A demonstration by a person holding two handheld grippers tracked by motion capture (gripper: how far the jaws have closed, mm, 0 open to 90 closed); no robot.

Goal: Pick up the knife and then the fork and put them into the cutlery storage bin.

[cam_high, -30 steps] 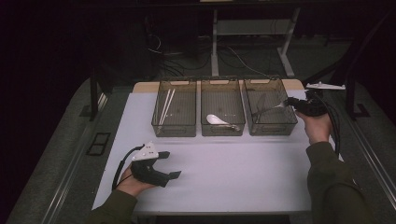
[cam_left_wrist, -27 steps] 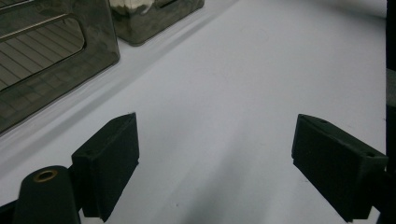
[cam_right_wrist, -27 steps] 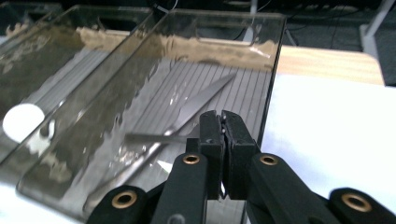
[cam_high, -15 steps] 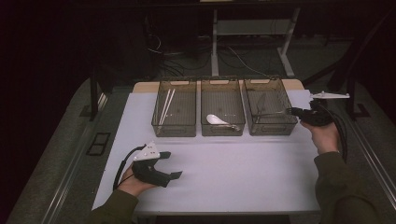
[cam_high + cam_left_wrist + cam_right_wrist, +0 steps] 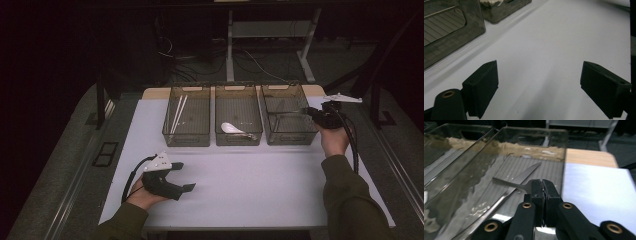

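Knife: a thin metal knife (image 5: 510,183) is pinched by its handle end in the right hand-held gripper (image 5: 542,185), blade reaching out over the right bin (image 5: 541,137); the right gripper view makes this plain, while from the high view it is just a faint dark line.
Right hand-held gripper: jaws clamped narrow on the knife, held at the right bin's rim (image 5: 317,116).
Left hand-held gripper: (image 5: 186,175) rests low on the bench near the front left, jaws spread wide with nothing between them; the left gripper view (image 5: 539,82) shows bare white surface between the pads.
Bins: three clear, smoke-tinted ones in a row across the back of the bench.
Left bin: (image 5: 170,135) two pale sticks (image 5: 178,113), seen from the high view.
Middle bin: (image 5: 220,137) one white spoon (image 5: 231,128).
Bench: white sheet (image 5: 250,175) over a wooden top whose edge peeks out at the back.
Room: dim, dark floor, cables and pale table legs behind.
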